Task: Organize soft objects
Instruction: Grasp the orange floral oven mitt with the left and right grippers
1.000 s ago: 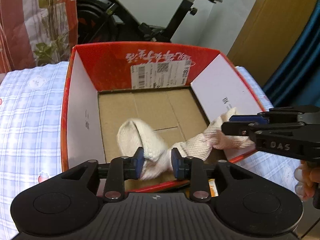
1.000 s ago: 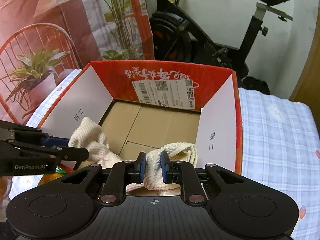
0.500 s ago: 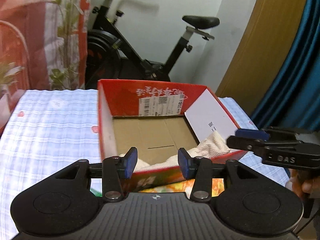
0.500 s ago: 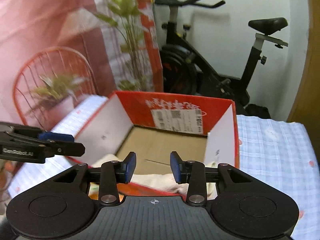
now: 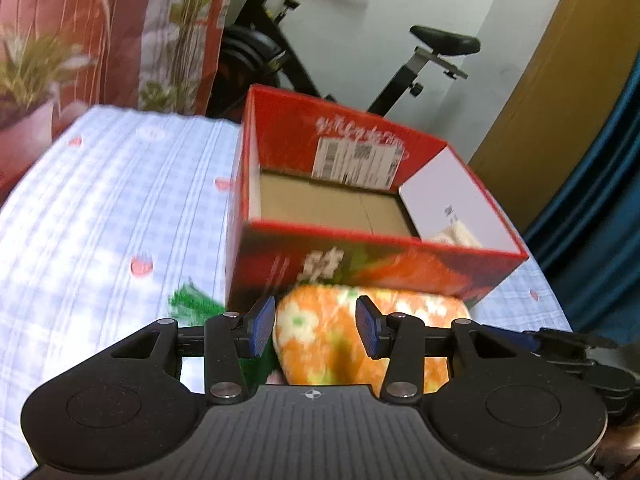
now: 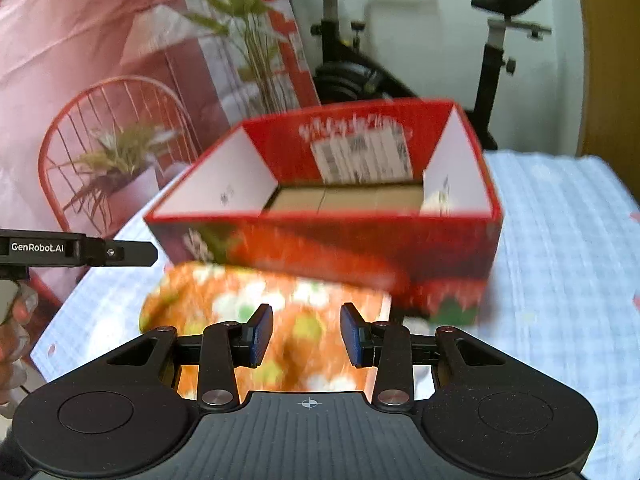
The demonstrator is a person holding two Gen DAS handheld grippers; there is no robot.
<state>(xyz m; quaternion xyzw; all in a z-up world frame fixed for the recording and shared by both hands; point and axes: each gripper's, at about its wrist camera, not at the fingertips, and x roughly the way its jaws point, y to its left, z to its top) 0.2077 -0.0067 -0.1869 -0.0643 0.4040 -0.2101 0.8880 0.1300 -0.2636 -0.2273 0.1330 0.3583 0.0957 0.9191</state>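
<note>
Likely light, squashy and floppy, so best pinched at opposite edges of the orange floral cushion [image 5: 360,336] by left gripper [image 5: 316,330] and right gripper [image 6: 306,334], jaws wide and empty.

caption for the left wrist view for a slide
Open left gripper above an orange floral cloth before the red box.

One red cardboard box [image 5: 372,264]. One cream knitted cloth [image 5: 456,236] inside box. One orange floral plush cushion [image 5: 320,340] beside box. One green item [image 5: 192,300], unclear. Two claws: left [image 5: 316,326], right [image 6: 306,334]. One exercise bike [image 5: 400,64].
</note>
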